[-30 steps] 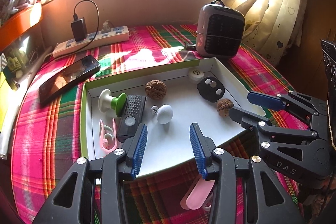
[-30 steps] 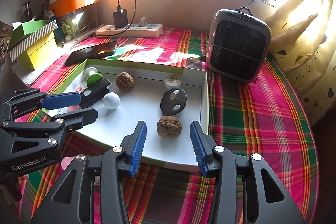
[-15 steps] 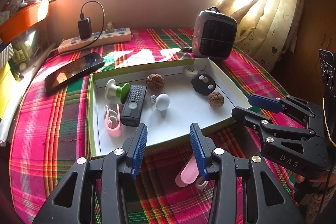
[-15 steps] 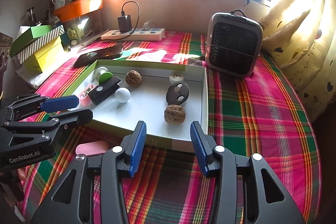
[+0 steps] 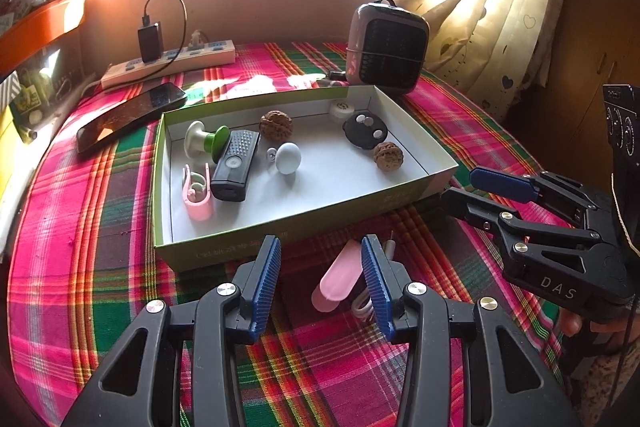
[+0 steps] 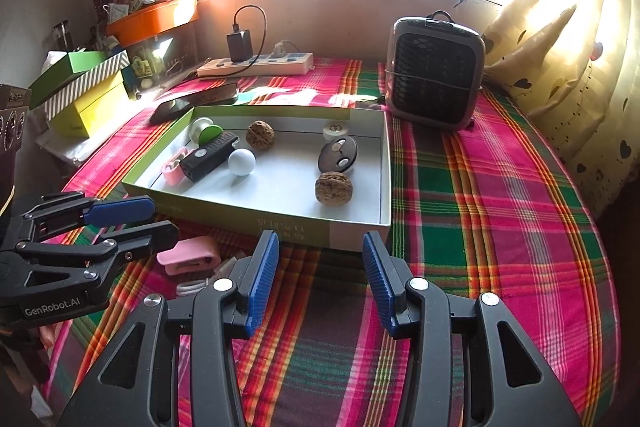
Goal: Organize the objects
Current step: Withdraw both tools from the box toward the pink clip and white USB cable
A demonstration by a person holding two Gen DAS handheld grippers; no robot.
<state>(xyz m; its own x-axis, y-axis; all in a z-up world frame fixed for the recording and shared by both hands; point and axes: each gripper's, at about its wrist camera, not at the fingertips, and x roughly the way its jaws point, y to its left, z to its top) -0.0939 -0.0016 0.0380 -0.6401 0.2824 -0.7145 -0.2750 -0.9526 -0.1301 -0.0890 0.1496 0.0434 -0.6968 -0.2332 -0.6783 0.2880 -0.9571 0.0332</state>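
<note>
Left gripper (image 5: 320, 283), jaws partly apart and gripping nothing, is hovering over the plaid cloth (image 5: 80, 267) on the near side of the box (image 5: 280, 247); the right gripper (image 6: 320, 283), likewise partly open and empty, is hanging beside it. Just short of the box's near wall a pink clip (image 5: 338, 277) is lying on the cloth, with a white cable (image 5: 362, 305) touching it. The clip appears to be the piece left to put away. It is lying partly between the left pads, close to the right-hand pad (image 5: 374, 283), so the grip would do best centred over it and squared across its width, clear of the cable. Inside the box are lying a walnut (image 5: 387, 155), a white ball (image 5: 288, 157), a black remote (image 5: 234, 165), another pink clip (image 5: 197, 191) and a second walnut (image 5: 275, 123). Beyond the box a heater (image 5: 386, 49) is standing.
</note>
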